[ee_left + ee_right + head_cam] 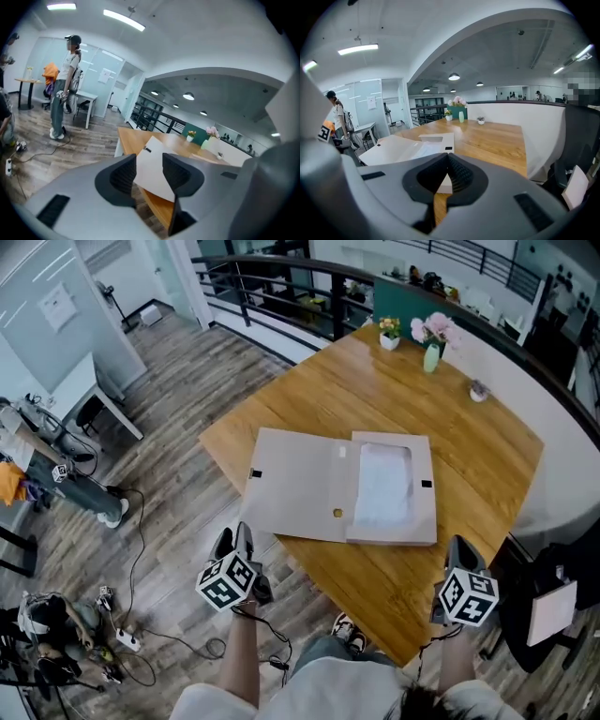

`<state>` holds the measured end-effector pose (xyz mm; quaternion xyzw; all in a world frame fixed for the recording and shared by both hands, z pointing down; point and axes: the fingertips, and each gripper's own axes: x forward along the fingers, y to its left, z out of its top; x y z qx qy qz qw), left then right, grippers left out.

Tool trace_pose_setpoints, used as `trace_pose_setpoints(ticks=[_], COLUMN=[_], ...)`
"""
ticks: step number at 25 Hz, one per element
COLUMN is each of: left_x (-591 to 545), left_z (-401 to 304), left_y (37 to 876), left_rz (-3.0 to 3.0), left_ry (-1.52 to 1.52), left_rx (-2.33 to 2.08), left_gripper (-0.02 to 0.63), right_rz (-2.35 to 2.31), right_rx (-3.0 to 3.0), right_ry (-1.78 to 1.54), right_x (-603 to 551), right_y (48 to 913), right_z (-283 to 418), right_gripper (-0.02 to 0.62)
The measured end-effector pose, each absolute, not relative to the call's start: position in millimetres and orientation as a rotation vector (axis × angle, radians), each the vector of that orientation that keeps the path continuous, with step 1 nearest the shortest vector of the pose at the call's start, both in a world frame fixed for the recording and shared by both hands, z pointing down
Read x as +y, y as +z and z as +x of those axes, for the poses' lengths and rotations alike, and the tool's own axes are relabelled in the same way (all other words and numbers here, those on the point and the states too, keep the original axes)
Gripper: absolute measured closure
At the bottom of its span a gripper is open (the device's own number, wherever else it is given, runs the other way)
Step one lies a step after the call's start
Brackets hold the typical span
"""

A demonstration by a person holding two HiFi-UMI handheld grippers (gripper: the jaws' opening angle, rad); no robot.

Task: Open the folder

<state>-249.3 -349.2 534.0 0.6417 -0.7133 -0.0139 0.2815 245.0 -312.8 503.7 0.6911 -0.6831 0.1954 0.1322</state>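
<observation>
Both tilted down toward open folder point(300, 493): left gripper point(234, 542) fingers apart, empty; right gripper point(464, 549) fingers closed.

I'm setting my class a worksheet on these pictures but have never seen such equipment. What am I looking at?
A person holds a grey two-jaw gripper in each hand. One picture comes from a camera on the person's head, looking down; the other two from cameras riding on the grippers. On the wooden table lies a beige cardboard folder, open, with white papers inside; a green vase of pink flowers stands at the far end. The left gripper has its jaws apart, the right gripper has them together. Neither holds anything.
</observation>
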Motion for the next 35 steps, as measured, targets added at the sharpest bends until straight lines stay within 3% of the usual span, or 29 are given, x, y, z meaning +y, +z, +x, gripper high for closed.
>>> trace_pose_setpoints(ticks=[5, 13, 35], left_x=[-356.0, -356.2, -331.5], left_z=[-190.0, -110.1, -57.9], left_y=[475.4, 433.6, 443.2], left_rz=[2.011, 2.220, 2.306], left_ry=[0.079, -0.001, 0.087], left_rx=[-1.897, -1.712, -1.650], left_gripper=[0.493, 0.599, 0.603], right_rz=[2.049, 2.130, 2.114], right_rx=[-2.012, -2.035, -2.025], right_ry=[0.468, 0.367, 0.400], right_x=[-309.4, -287.6, -243.2], right_y=[473.8, 429.9, 439.0], right_z=[247.4, 262.7, 276.9], right_gripper=[0.594, 0.594, 0.595])
